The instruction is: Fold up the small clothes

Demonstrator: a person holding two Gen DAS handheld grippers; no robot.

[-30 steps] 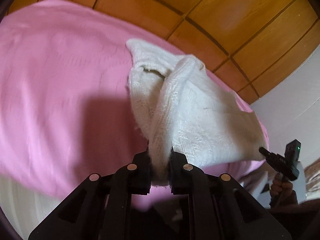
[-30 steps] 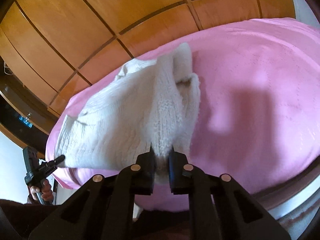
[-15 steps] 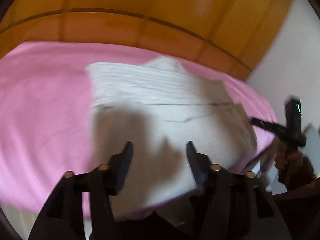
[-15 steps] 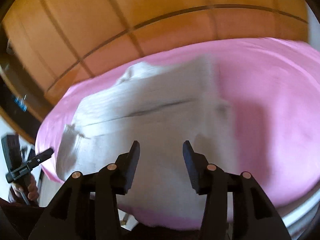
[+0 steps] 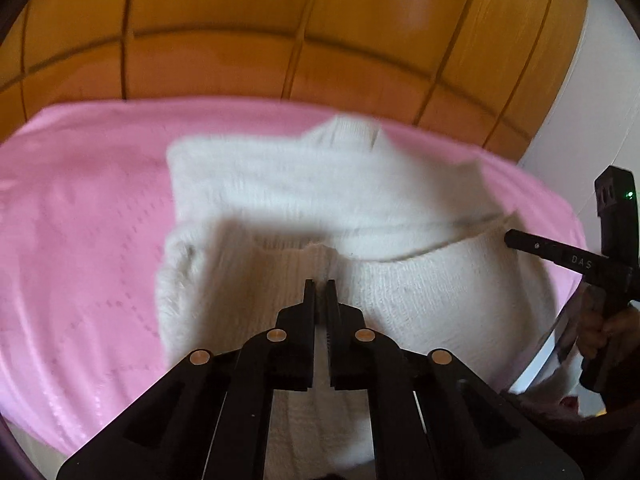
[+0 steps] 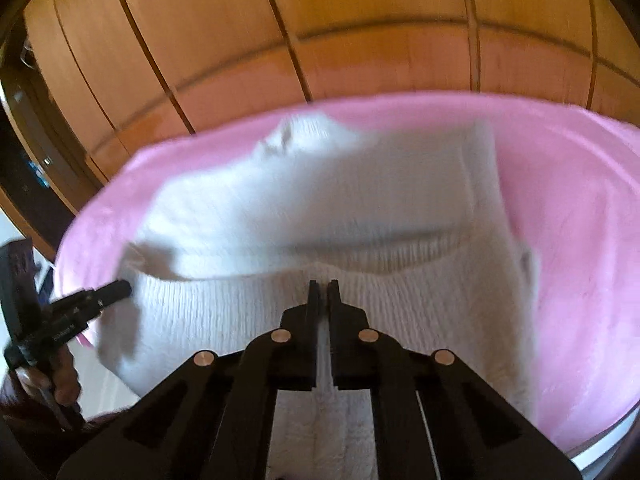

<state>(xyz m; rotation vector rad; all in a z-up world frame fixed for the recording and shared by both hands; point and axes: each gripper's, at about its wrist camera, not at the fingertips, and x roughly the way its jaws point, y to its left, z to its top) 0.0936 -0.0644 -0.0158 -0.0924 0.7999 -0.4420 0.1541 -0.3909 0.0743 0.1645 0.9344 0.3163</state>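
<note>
A white knit garment [image 5: 320, 184] lies folded and spread on a pink blanket [image 5: 80, 220], with one layer's edge running across its middle. My left gripper [image 5: 320, 282] hovers over the garment's near half, its jaws closing down to a thin slit with no cloth seen between them. In the right wrist view the same garment [image 6: 320, 200] fills the centre. My right gripper [image 6: 323, 283] stands over it, its jaws likewise closing to a slit on nothing. Each view shows the other gripper at the garment's side edge: the right one [image 5: 510, 238], the left one [image 6: 120, 290].
A wooden panelled wall [image 5: 280, 40] rises right behind the blanket, and a white wall [image 5: 592, 80] stands at the right. A person's hand [image 5: 600, 332] holds the right gripper's handle; another hand [image 6: 48, 376] holds the left one. The blanket [image 6: 580, 220] spreads wide beside the garment.
Both grippers held bunched folds of the garment, then opened and let it drop flat. They have since shut with nothing between them, and both views have rolled and swung sideways.
</note>
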